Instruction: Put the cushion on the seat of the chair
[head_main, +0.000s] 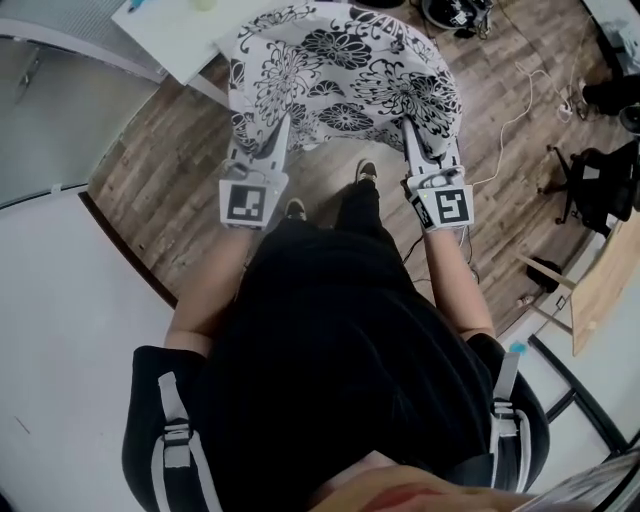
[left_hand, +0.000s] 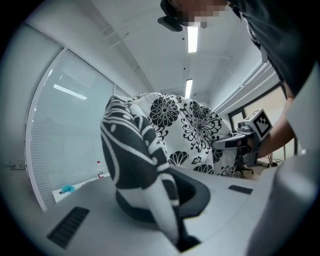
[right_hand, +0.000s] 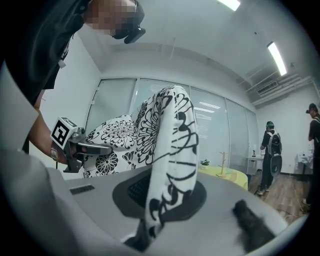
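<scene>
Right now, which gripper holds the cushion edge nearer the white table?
The left gripper, shut on the cushion's edge on the white table's side; the right gripper grips the opposite edge.

Bright ceiling light is filling the room, and the wide lenses are bending the edges.

Strip lights (left_hand: 192, 39) are shining from above the cushion (left_hand: 195, 130), giving flat, even brightness. In the head view the wooden floor (head_main: 160, 170) around the cushion is looking evenly lit. Both gripper views are curving strongly and darkening to black at the corners. The cushion's folds nearest each lens are blurring, while its far side is showing sharp.
</scene>
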